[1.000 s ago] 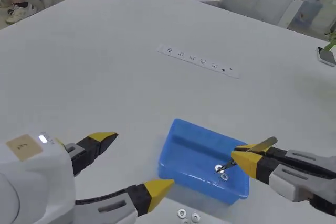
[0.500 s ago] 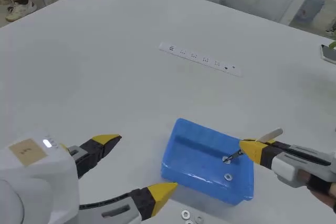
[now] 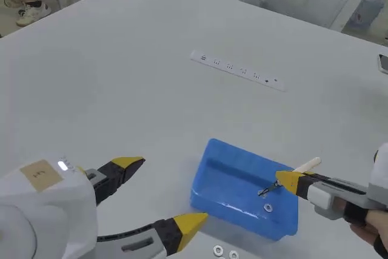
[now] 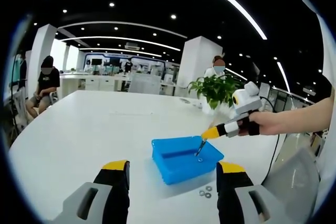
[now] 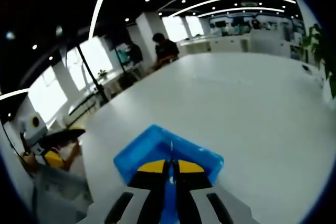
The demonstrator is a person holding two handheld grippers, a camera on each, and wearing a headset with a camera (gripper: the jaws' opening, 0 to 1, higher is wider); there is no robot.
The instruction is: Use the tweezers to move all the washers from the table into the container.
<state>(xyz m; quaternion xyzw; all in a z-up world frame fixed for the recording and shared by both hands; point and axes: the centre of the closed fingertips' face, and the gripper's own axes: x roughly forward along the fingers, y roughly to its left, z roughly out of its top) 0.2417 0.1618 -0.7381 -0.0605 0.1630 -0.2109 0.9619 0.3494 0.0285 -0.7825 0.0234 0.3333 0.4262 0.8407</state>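
The right gripper (image 3: 286,179) is holding its jaws pressed nearly together on a pair of tweezers (image 3: 268,188). The tweezers are pointing down into the blue container (image 3: 225,169), with their tips hanging above the floor near its right-hand wall. Whether the tips are carrying anything cannot be told. One washer (image 3: 268,208) is lying on the container floor, just below the tips.

The left gripper (image 3: 160,193) is hanging with its jaws spread wide and gripping nothing. It is sitting to the left of the container, with its lower jaw tip close to the container's near left corner but apart from it.

Two washers (image 3: 218,250) are lying on the white table (image 3: 121,83), just outside the container's near wall. In the left gripper view they (image 4: 205,191) are resting between the container (image 4: 176,165) and that gripper's right-hand jaw.

Bare tabletop is extending left of and beyond the container, as far as a power strip (image 3: 237,70), which is lying well apart from it. The table's far edges are lying farther off.
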